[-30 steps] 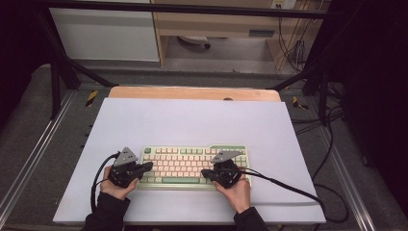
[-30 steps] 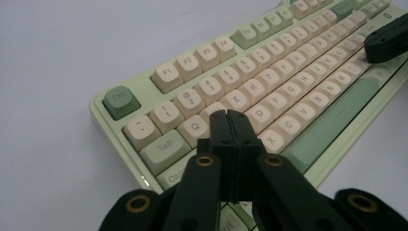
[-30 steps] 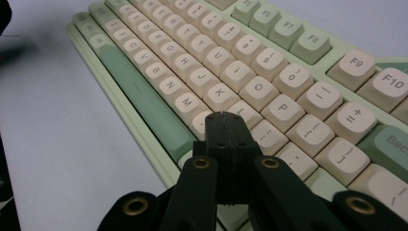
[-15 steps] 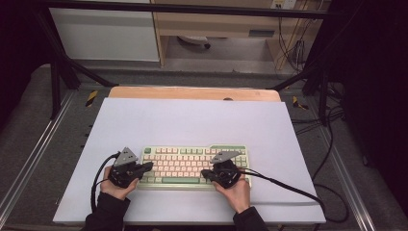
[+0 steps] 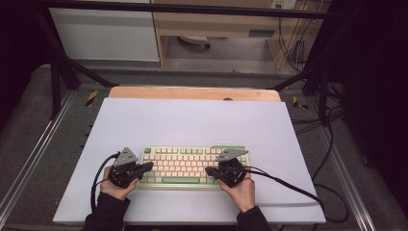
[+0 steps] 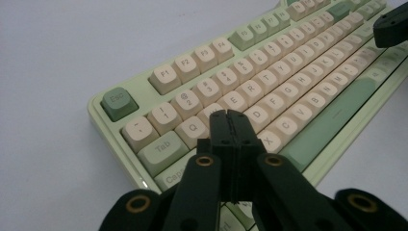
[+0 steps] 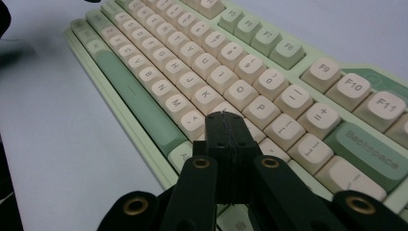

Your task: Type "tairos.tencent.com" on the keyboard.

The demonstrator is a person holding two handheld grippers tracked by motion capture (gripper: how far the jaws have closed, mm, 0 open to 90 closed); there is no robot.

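A pale green keyboard (image 5: pixel 192 166) with cream keys lies near the front of the white mat (image 5: pixel 192 120). My left gripper (image 5: pixel 148 166) hovers over the keyboard's left end, its jaws shut with nothing between them. In the left gripper view the shut tip (image 6: pixel 228 115) sits above the keyboard (image 6: pixel 269 77), around the W, A and S keys. My right gripper (image 5: pixel 209 170) hovers over the right part, also shut and empty. In the right gripper view its tip (image 7: pixel 223 117) is just above the keyboard (image 7: pixel 202 57), near the L and semicolon keys.
The mat covers a wooden table (image 5: pixel 192 93) whose far edge shows. Cables (image 5: pixel 288 185) trail from each gripper over the mat's front. Metal frame rails (image 5: pixel 29 159) run along both sides. A cabinet (image 5: pixel 106 33) and loose cords stand beyond the table.
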